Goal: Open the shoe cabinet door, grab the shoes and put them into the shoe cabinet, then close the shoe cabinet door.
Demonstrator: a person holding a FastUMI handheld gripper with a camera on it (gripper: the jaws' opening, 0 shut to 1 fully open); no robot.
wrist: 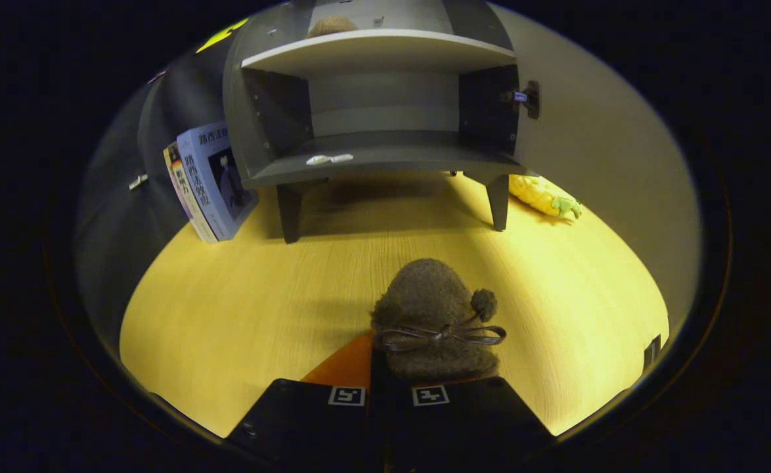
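While the hand-held gripper (392,387) clamps a shoe (433,315), wooden floor (241,302) meets cabinet (372,98).

Lower shelf (385,148) lies open — books (211,180) left, door (595,151) right

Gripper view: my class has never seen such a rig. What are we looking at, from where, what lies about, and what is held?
The camera rides on a hand-held two-finger gripper, looking forward along its fingers. They appear closed on a brown fuzzy shoe with a bow and pompom. Beyond it, on the wooden tabletop, stands a grey shoe cabinet with its door swung open. Something brown, perhaps another shoe, sits on its upper shelf. Books lean left of the cabinet; a toy corn cob lies right.
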